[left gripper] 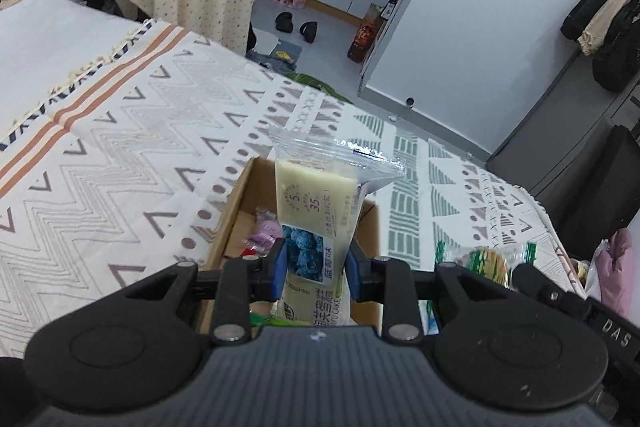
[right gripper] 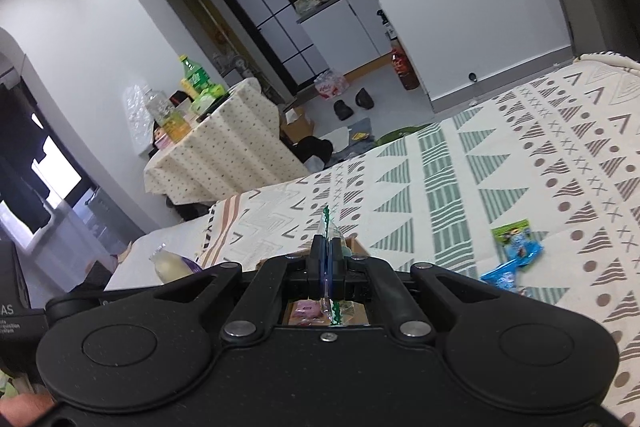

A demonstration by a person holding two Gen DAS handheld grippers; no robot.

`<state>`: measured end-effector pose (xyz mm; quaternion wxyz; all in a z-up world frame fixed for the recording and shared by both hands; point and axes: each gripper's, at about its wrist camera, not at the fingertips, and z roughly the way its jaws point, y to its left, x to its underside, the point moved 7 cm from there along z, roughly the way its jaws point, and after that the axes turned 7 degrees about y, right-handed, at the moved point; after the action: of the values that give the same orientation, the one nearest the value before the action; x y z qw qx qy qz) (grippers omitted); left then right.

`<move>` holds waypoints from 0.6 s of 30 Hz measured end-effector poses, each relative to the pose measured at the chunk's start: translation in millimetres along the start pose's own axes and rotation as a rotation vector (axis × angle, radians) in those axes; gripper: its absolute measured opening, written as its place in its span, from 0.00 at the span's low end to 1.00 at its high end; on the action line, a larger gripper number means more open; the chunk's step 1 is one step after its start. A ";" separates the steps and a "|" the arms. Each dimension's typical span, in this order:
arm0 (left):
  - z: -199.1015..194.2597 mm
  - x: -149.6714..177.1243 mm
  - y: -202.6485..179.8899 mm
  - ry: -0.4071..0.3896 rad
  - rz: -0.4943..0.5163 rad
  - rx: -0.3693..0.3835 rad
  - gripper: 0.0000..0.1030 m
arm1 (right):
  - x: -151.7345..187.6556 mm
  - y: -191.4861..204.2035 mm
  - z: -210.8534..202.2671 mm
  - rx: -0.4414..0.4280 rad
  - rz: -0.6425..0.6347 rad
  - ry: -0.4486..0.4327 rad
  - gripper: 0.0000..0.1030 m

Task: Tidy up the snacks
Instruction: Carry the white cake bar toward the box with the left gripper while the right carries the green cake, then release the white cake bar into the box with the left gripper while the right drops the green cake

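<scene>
Cake pack (left gripper: 312, 227) clamped upright in left gripper (left gripper: 314, 267), held over box (left gripper: 236, 203). Wrapper edge (right gripper: 327, 223) pinched by right gripper (right gripper: 328, 263). Blue packets (right gripper: 512, 251) seen only in right view, on open blanket (right gripper: 540, 167).

A cake (left gripper: 310, 223) in a clear wrapper, pale cream with a blueberry picture on its label, stands upright and tilted slightly, above a cardboard box (left gripper: 236, 203) on the patterned bedspread. The box is open and holds several small wrapped snacks (left gripper: 262, 233), pink and purple. A green-edged packet (left gripper: 486, 259) lies right of the box; in the right wrist view its thin edge (right gripper: 329, 223) stands upright. Two blue packets (right gripper: 516, 243) lie on the bedspread, well apart from the box.
</scene>
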<state>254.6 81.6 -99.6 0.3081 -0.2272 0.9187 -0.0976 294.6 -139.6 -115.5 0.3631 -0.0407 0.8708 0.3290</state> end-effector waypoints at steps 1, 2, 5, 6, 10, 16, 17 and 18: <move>1.7 1.7 3.6 0.008 -0.003 -0.001 0.28 | 1.0 3.0 2.4 -0.001 -0.003 0.004 0.01; 3.6 3.9 6.8 0.017 -0.007 -0.003 0.28 | 2.5 6.4 5.3 -0.002 -0.007 0.010 0.01; 11.7 10.3 15.8 0.049 -0.018 -0.007 0.28 | 6.7 12.3 12.2 -0.003 -0.012 0.025 0.01; 15.0 12.6 18.0 0.061 -0.021 -0.006 0.28 | 7.7 13.3 14.5 -0.003 -0.013 0.031 0.01; 31.2 25.0 23.2 0.131 -0.021 -0.009 0.29 | 13.4 19.8 23.4 0.001 -0.020 0.054 0.01; 47.0 28.8 41.3 0.195 -0.054 -0.041 0.38 | 20.2 31.8 42.1 0.003 -0.037 0.096 0.01; 46.7 26.2 43.7 0.192 -0.060 -0.042 0.40 | 20.8 33.8 45.5 0.003 -0.039 0.101 0.01; 45.9 22.9 46.8 0.186 -0.067 -0.043 0.44 | 21.1 35.8 48.8 0.003 -0.041 0.106 0.01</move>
<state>249.7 110.0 -162.8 0.2131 -0.2545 0.9370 -0.1088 297.5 -78.8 -135.3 0.3231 -0.0753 0.8883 0.3175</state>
